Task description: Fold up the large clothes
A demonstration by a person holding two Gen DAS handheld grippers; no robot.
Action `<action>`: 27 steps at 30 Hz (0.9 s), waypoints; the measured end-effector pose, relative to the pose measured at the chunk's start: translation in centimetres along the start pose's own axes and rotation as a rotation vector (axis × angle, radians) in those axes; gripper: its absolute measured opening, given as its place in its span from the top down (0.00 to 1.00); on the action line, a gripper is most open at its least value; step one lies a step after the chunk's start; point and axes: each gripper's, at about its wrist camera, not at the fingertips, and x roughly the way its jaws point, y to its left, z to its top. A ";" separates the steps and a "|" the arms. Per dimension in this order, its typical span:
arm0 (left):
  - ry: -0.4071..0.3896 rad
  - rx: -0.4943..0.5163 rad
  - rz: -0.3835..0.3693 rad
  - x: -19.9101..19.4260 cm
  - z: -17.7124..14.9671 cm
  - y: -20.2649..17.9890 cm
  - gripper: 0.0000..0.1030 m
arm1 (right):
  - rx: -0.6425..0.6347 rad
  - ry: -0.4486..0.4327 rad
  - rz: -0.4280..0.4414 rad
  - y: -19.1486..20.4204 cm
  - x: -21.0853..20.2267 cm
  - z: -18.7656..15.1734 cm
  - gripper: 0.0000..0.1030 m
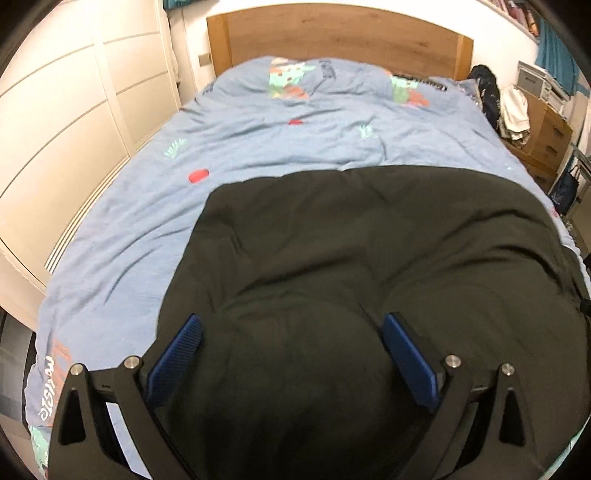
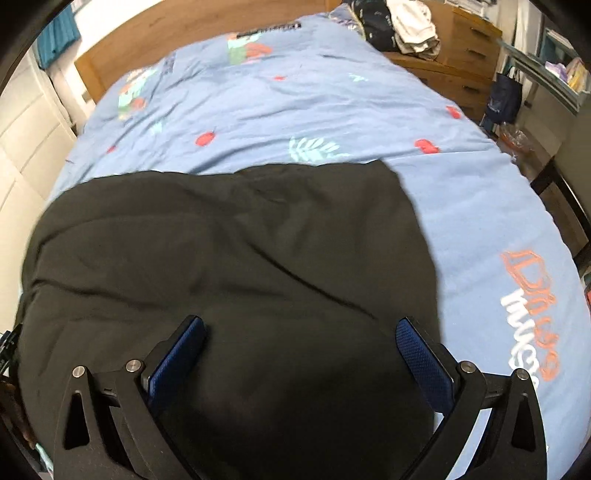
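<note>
Hovering low over the near end of the bed, the left claw [image 1: 291, 349] and the right claw [image 2: 301, 350] both had their blue pads spread wide apart, with nothing clamped between them. Under them lay the black garment [image 1: 369, 258], spread over the near part of the blue duvet [image 1: 258, 140] (its surface was puffy and wrinkled, not flat). Farther away the duvet was bare up to the wooden headboard [image 1: 332, 33], and a pile of clothes [image 2: 399, 22] sat beside the bed. The risk, as I judged it, was that a claw would pinch the duvet together with the garment, because both fabrics were soft and bunched; the fold would then drag the bedding.
</note>
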 end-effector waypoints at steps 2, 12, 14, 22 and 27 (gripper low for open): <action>-0.015 0.004 -0.006 -1.6 -0.6 -0.1 0.03 | -0.005 -0.013 0.012 -0.5 -1.3 -0.9 0.01; -0.055 0.061 -0.019 -6.6 -2.7 -0.8 0.03 | -0.026 -0.099 0.092 -1.9 -7.1 -4.8 0.01; -0.056 0.071 -0.011 -6.7 -2.5 -0.9 0.03 | -0.017 -0.106 0.109 -2.5 -7.7 -5.2 0.01; -0.055 0.069 -0.016 -6.8 -2.8 -0.6 0.03 | -0.008 -0.096 0.121 -4.8 -8.3 -5.9 0.01; -0.027 0.049 -0.033 -5.4 -2.8 0.6 0.03 | 0.008 -0.049 0.151 -6.1 -6.8 -6.0 0.01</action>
